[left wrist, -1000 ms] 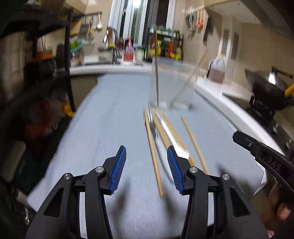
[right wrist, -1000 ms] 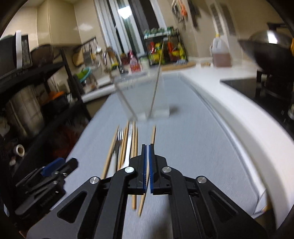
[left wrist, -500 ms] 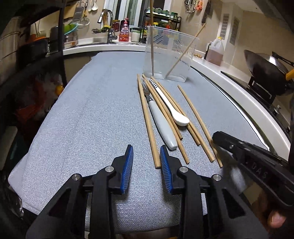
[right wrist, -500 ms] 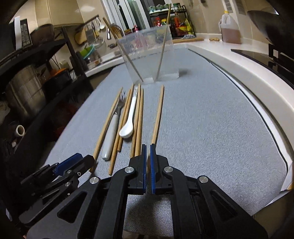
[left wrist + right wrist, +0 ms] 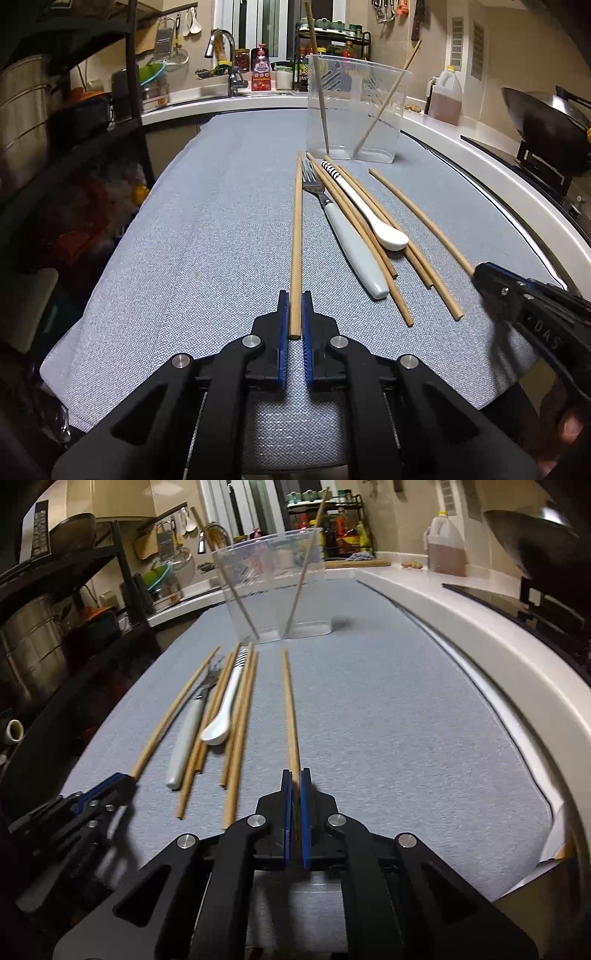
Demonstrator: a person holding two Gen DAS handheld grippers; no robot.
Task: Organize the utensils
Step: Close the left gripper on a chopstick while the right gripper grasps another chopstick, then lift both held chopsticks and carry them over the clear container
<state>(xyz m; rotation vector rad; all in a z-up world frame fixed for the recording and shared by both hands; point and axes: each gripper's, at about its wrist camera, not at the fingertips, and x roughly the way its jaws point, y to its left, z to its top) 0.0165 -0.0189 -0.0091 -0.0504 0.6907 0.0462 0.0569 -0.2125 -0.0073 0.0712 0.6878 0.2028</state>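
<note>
Several wooden chopsticks, a white-handled fork (image 5: 354, 243) and a white spoon (image 5: 373, 218) lie on a grey mat (image 5: 207, 229). Behind them stands a clear plastic container (image 5: 354, 110) with two chopsticks leaning inside. My left gripper (image 5: 293, 297) is low over the mat, its jaws closing on the near end of the leftmost chopstick (image 5: 297, 221), pads against its sides. My right gripper (image 5: 293, 775) is shut on the near end of the rightmost chopstick (image 5: 289, 701). The left wrist view shows the right gripper (image 5: 480, 273) at the right; the right wrist view shows the left gripper (image 5: 123, 781).
A white counter edge (image 5: 480, 646) curves along the right of the mat, with a wok (image 5: 546, 122) and stove beyond. A brown-liquid jug (image 5: 445, 96) stands behind it. A black shelf rack (image 5: 133, 92) with pots fills the left; a sink tap (image 5: 229, 55) is at the back.
The left jaws have come together around the leftmost chopstick's end. Both grippers have sunk toward the mat. The right gripper stayed shut and now has the rightmost chopstick's end between its pads.
</note>
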